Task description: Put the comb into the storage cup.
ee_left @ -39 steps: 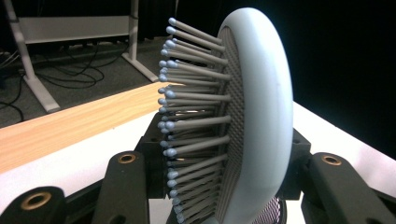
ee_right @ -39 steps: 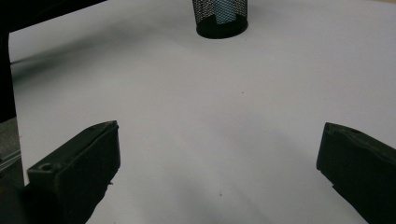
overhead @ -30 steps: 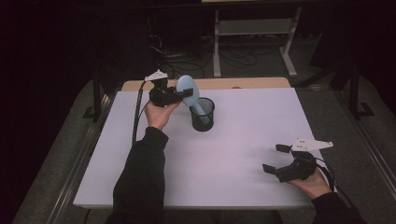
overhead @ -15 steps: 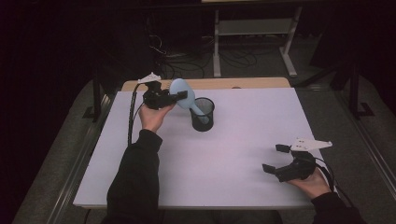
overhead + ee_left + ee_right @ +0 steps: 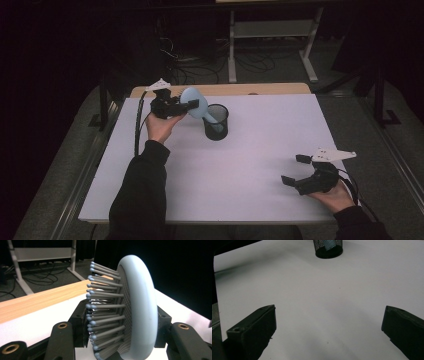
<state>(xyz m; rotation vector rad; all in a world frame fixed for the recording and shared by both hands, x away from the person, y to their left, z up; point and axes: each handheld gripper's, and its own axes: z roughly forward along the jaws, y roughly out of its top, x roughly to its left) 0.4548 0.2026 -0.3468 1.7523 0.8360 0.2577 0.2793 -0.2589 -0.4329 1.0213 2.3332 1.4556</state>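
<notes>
Bench (image 5: 250, 165): white top, wooden strip along far edge.
Floor cables (image 5: 200, 65): tangled, behind bench.
Metal frame (image 5: 272, 30): white legs, beyond.

place: lab | cues: dark room; cables on floor (image 5: 200, 65); metal frame stand (image 5: 272, 35); white table (image 5: 250, 165)

The worktop (image 5: 240, 170) is a wide rectangle with a pale, white-lilac cover, and a strip of light wood (image 5: 270, 89) shows along its far edge. A black mesh cup (image 5: 216, 122) stands upright on the cover in the far left part, not far from the wood strip. In the right gripper view the same cup (image 5: 328, 248) stands at the top, with bare cover in front of it.
</notes>
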